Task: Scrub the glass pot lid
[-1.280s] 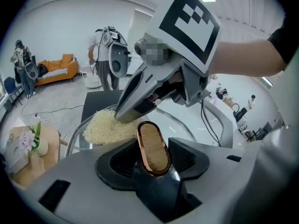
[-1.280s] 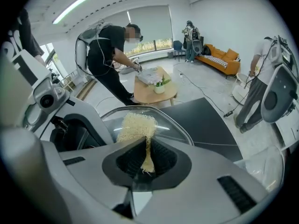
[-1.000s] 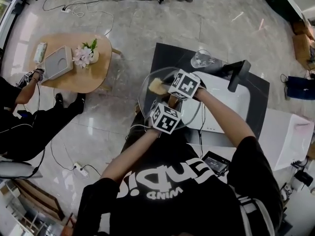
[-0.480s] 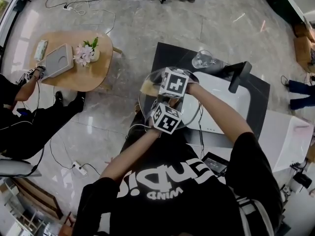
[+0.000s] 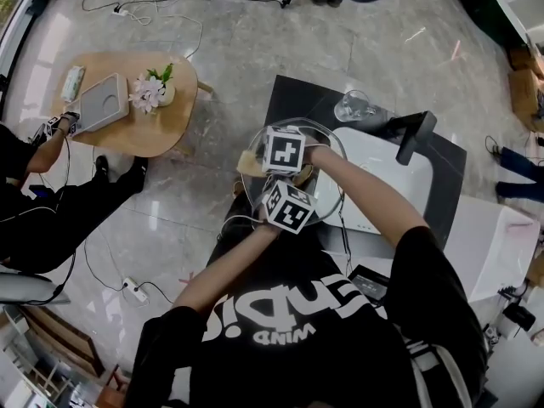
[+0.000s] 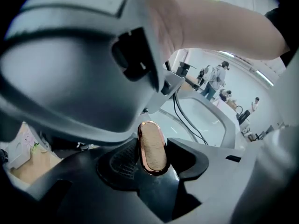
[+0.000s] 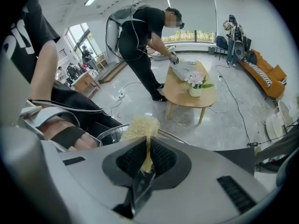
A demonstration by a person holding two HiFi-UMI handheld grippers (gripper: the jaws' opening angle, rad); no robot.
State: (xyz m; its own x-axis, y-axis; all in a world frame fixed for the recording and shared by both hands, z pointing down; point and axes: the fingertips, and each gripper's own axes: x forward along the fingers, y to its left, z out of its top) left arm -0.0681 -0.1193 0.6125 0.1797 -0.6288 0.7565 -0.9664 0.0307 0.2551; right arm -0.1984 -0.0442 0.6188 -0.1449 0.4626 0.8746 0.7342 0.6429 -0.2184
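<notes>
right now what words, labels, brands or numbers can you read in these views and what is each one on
"ENDi": part of a large white word, creased and upside down, on the person's black t-shirt; the rest is cut off.
"MiND": small white print on the same shirt, upside down; an uncertain reading.
Black and white marker cubes: square patterns only, no letters.
Small dark screen device: too small to read.

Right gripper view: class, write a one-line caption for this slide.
Right gripper shut on a yellow scrub pad, held at the rim of the glass pot lid.
</notes>
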